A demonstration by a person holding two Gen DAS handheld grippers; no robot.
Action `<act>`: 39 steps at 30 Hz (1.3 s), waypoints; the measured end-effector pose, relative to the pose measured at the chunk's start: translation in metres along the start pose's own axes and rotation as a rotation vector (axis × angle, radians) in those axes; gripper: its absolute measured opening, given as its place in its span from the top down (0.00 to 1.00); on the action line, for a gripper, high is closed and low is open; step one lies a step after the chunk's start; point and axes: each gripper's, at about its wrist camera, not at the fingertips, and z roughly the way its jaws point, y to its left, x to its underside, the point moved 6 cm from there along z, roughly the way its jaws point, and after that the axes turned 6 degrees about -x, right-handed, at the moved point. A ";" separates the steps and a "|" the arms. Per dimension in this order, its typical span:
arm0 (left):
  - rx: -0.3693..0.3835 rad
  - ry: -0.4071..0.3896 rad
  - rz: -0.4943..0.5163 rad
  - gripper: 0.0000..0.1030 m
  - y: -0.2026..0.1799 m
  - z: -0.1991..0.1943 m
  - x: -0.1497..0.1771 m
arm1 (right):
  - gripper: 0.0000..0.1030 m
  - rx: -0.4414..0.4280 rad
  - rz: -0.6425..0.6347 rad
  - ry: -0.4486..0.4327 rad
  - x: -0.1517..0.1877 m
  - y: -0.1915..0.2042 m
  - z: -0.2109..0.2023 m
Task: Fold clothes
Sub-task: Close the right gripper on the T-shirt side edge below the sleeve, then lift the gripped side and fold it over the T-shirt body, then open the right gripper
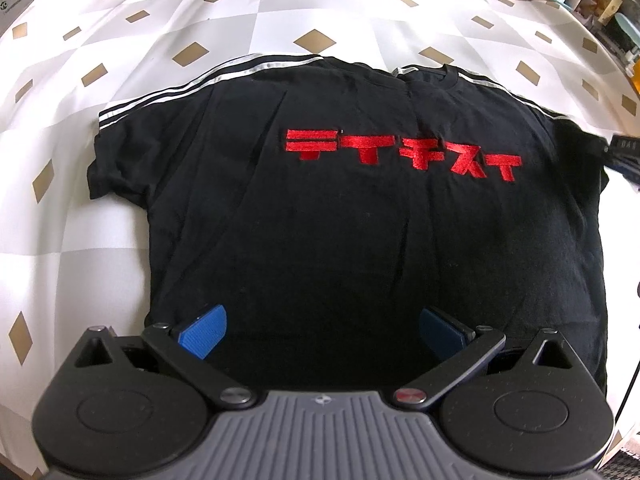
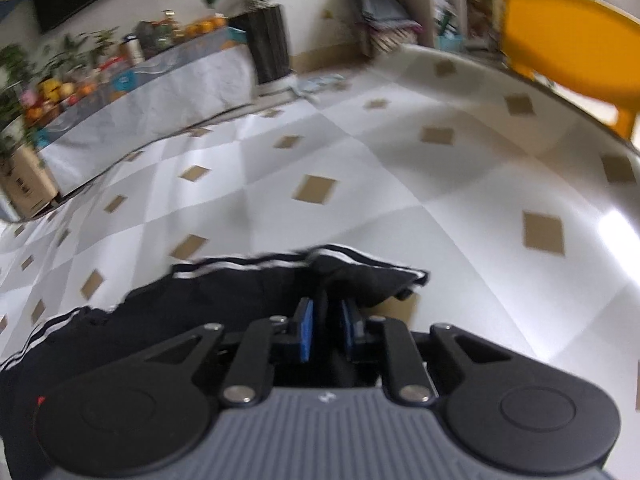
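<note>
- Covering the whole work surface: white-and-grey checked cloth with tan diamond patches (image 1: pixel 168 60), wrinkled at the far side.
- Lying flat and face up on that cloth: black cotton T-shirt (image 1: pixel 360 220) with red embroidered block lettering (image 1: pixel 404 156) across the chest, white stripes along shoulders and sleeves, collar at the far side.
- Standing beyond the cloth's far right edge in the right wrist view: yellow plastic chair (image 2: pixel 568 40), blurred.
- Hovering over the shirt's near hem: left gripper (image 1: pixel 323 330), blue pads (image 1: pixel 204 334) spread wide apart, nothing between them, contact with the fabric not discernible.
- Pinching a bunched fold of the striped sleeve at the shirt's right side: right gripper (image 2: pixel 328 330), jaws nearly together with black fabric clamped between the blue pads, sleeve end raised off the cloth.
</note>
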 end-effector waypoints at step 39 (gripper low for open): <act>-0.011 0.030 -0.018 0.00 0.000 0.011 0.002 | 0.47 -0.022 0.309 0.037 0.013 -0.063 0.008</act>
